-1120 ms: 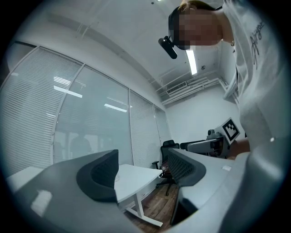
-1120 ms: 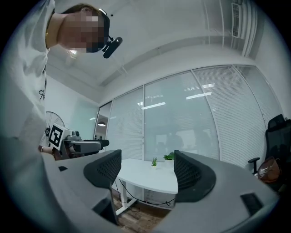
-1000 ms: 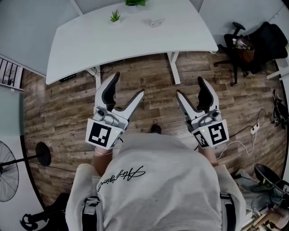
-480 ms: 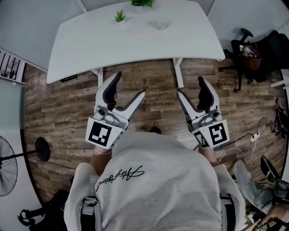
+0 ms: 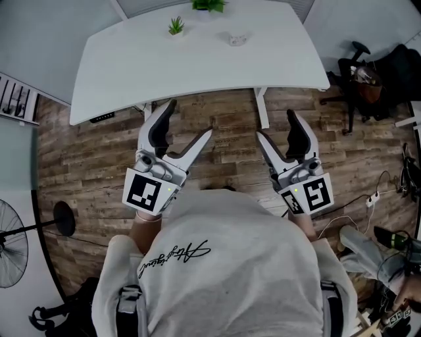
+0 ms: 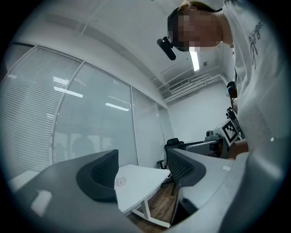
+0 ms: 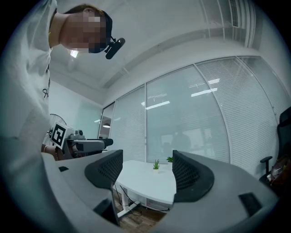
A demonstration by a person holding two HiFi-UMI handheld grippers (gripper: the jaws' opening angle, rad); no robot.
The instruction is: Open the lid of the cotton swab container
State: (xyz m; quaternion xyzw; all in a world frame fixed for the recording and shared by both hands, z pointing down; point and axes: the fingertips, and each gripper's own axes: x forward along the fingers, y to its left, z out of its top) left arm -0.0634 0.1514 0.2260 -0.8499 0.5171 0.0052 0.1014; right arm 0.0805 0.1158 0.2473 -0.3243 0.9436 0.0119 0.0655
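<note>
The cotton swab container point(image 5: 237, 39) is a small clear tub near the far edge of the white table point(image 5: 131, 72). It also shows small in the left gripper view, where the container point(image 6: 122, 181) sits on the tabletop. Held over the wooden floor, short of the table's near edge, my left gripper point(image 5: 191, 120) is open and empty. Level with it on the right, my right gripper point(image 5: 275, 125) is open too, with nothing between its jaws. In the gripper views, the left gripper point(image 6: 141, 170) and right gripper point(image 7: 148, 175) both point toward the table.
A small potted plant point(image 5: 175, 25) and a second plant point(image 5: 209, 4) stand at the table's far edge. A black office chair point(image 5: 358, 72) with things piled on it is at the right, and a floor fan point(image 5: 13, 243) at the left. Cables and a power strip point(image 5: 371, 189) lie right.
The table's near edge has drawn closer to both grippers as the person moved toward it. Both grippers keep the same open pose.
</note>
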